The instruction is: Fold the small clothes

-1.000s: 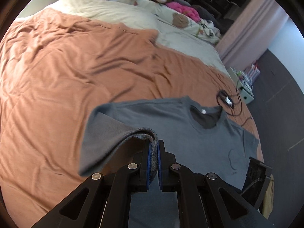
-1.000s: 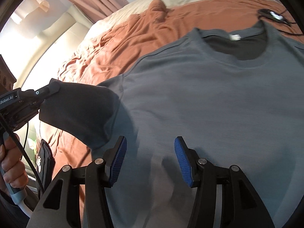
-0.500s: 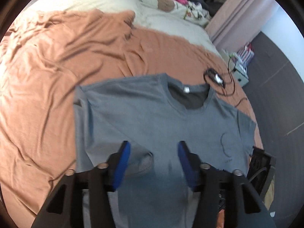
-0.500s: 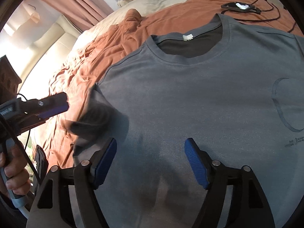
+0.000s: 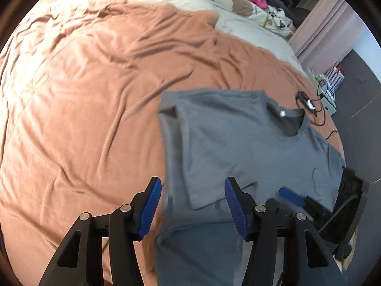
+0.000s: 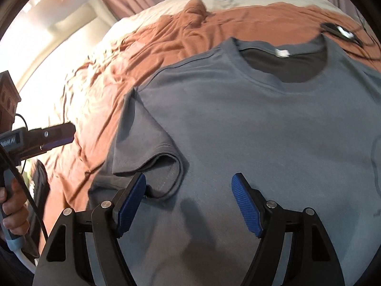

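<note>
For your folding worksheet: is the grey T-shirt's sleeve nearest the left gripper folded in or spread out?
Folded in. The sleeve lies doubled over the grey T-shirt chest, its hem on top of the body, no longer reaching onto the orange sheet.

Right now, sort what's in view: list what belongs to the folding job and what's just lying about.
Job:
- grey T-shirt, one sleeve folded in over its body
- left tool, open
- right tool, open

Lying about:
- orange sheet under the shirt
- black cable with a small device, beyond the collar
- soft toys at the bed's far end
</note>
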`<state>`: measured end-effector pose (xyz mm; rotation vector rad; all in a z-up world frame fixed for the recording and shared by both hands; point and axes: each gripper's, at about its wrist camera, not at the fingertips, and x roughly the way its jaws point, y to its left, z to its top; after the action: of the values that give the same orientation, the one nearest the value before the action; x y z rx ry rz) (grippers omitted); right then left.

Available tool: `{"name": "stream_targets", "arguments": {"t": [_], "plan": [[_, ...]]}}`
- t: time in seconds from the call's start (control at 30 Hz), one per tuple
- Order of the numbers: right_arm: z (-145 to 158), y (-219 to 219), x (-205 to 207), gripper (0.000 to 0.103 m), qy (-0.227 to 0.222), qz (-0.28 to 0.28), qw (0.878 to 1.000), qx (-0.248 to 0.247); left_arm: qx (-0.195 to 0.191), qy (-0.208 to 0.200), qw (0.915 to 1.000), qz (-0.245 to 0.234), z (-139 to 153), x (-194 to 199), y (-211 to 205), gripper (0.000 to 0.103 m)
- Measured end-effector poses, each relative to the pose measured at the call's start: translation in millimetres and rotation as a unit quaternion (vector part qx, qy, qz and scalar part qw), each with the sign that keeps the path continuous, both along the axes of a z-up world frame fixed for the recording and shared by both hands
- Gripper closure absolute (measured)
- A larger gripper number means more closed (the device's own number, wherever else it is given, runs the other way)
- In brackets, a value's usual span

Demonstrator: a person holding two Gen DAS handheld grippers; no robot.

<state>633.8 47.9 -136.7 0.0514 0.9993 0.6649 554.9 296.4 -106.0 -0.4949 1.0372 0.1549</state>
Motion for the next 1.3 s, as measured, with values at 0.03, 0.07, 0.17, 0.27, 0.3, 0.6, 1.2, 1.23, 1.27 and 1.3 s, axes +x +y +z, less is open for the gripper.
{"name": "stream_targets", "arguments": {"t": [0.03, 0.07, 0.17, 0.27, 0.3, 0.6, 1.2, 1.23, 1.27, 1.3], "plan": [[-1.8, 5.0, 1.1, 0.03, 0.001, 0.002, 1.0, -0.003, -0.001, 0.007, 1.0, 0.001, -6.4, -2.1, 1.7, 0.051], [-3.7, 8.9, 2.2, 0.03, 0.005, 0.004, 1.0, -0.004, -0.001, 0.014, 0.9999, 0.002, -12.6, -4.1, 2.9, 0.052], [-10.6, 21.0, 2.4, 0.031, 0.014, 0.009, 1.0, -0.007, -0.004, 0.03, 0.9995, 0.007, -28.3, -10.1, 5.4, 0.052], [-17.5, 29.2, -1.4, 0.048, 0.022, 0.021, 0.999, -0.022, -0.01, 0.043, 0.999, 0.007, -41.0, -16.0, 6.3, 0.052], [-18.7, 30.5, -3.0, 0.055, 0.021, 0.021, 0.999, -0.029, -0.012, 0.049, 0.9987, 0.008, -46.4, -18.2, 5.8, 0.052], [-16.4, 37.8, -18.1, 0.097, 0.044, 0.066, 0.996, -0.03, -0.039, 0.063, 0.9972, 0.002, -68.0, -29.5, 4.3, 0.088], [24.1, 78.3, -17.3, 0.037, -0.097, 0.114, 0.984, -0.094, -0.068, 0.033, 0.9969, 0.021, -48.1, -53.0, 34.9, 0.09], [22.4, 85.3, -18.5, 0.037, -0.101, 0.123, 0.983, -0.096, -0.067, 0.033, 0.997, 0.022, -46.6, -54.9, 37.5, 0.09], [19.9, 92.2, -18.6, 0.038, -0.103, 0.134, 0.981, -0.097, -0.065, 0.032, 0.9971, 0.023, -44.8, -57.1, 40.2, 0.09], [16.2, 99.9, -18.4, 0.04, -0.105, 0.143, 0.979, -0.101, -0.064, 0.032, 0.9972, 0.024, -43.3, -59.4, 42.8, 0.09]]}}
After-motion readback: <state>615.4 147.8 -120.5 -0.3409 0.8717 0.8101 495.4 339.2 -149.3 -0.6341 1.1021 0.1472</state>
